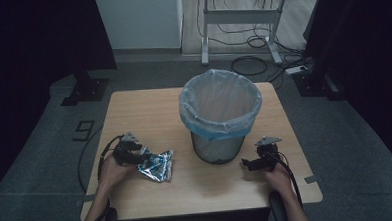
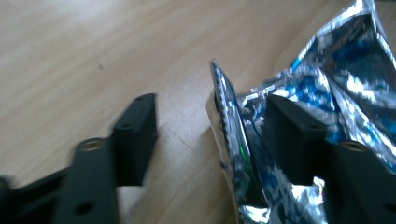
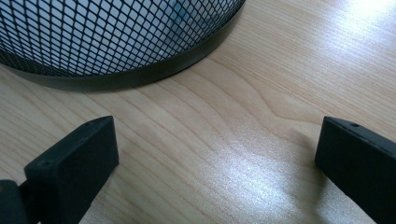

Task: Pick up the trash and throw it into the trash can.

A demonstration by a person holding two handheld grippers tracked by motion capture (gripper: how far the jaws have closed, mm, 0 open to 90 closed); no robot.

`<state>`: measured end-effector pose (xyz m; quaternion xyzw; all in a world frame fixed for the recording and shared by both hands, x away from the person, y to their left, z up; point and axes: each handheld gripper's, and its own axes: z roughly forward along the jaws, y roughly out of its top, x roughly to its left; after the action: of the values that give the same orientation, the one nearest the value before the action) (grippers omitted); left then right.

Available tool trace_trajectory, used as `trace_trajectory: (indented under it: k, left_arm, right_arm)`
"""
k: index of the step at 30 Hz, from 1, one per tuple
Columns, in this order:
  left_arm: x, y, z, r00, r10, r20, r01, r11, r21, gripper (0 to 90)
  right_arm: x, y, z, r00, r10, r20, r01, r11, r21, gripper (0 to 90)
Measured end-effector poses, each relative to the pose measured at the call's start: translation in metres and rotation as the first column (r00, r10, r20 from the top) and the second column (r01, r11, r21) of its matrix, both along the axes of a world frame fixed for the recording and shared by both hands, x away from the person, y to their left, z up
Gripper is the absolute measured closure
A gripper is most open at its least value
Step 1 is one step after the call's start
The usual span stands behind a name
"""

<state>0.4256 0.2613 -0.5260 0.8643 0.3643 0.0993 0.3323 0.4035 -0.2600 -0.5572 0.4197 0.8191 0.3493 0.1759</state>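
Bin blocks table centre; bare wood at the sides and front.
The lined mesh bin (image 1: 219, 120) stands between both grippers; a crumpled foil bag (image 1: 157, 165) lies front-left, with bare table (image 1: 149, 110) behind it and beside the bin.

A single dark digit "9" (image 1: 84, 130) is marked on the grey carpeted floor (image 1: 45, 147) left of the light wooden table (image 1: 149, 110), while the print on the crumpled silver-and-blue foil wrapper (image 2: 327, 88) is illegible.

Table layout
The foil wrapper (image 1: 158, 166) lies left of the wastebasket (image 1: 219, 114) on my table (image 1: 149, 107).
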Motion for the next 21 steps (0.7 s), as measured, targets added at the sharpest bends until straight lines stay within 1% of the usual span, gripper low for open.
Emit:
trace_trajectory:
  k: [3,4,7,8,10,11,15,21]
  left_arm:
    - [0.000,0.001,-0.003,0.9996,-0.013,-0.027,0.013,0.9998,-0.012,53.2]
    - [0.000,0.001,-0.003,0.9995,-0.013,-0.029,0.013,0.9998,-0.014,58.9]
    - [0.000,0.001,-0.004,0.9992,-0.018,-0.037,0.017,0.9997,-0.015,71.9]
    - [0.000,0.002,-0.004,0.9991,-0.015,-0.041,0.014,0.9997,-0.020,78.2]
    - [0.000,0.002,-0.003,0.9988,-0.008,-0.048,0.006,0.9996,-0.027,83.2]
    - [0.000,0.003,-0.002,0.9988,-0.008,-0.048,0.007,0.9997,-0.025,84.6]
    - [0.001,0.005,0.000,0.9983,-0.007,-0.058,0.004,0.9992,-0.039,87.3]
    - [0.001,0.009,0.007,0.9985,0.000,-0.055,-0.004,0.9973,-0.073,88.0]
  right_arm:
    - [0.000,0.000,0.000,1.0000,0.000,0.000,0.000,1.000,0.000,0.0]
    - [0.000,0.000,0.000,1.0000,0.000,0.000,0.000,1.000,0.000,0.0]
    - [0.000,0.000,0.000,1.0000,0.000,0.000,0.000,1.000,0.000,0.0]
    - [0.000,0.000,0.000,1.0000,0.000,0.000,0.000,1.000,0.000,0.0]
    - [0.000,0.000,0.000,1.0000,0.000,0.000,0.000,1.000,0.000,0.0]
    - [0.000,0.000,0.000,1.0000,0.000,0.000,0.000,1.000,0.000,0.0]
    - [0.000,0.000,0.000,1.0000,0.000,0.000,0.000,1.000,0.000,0.0]
    - [0.000,0.000,0.000,1.0000,0.000,0.000,0.000,1.000,0.000,0.0]
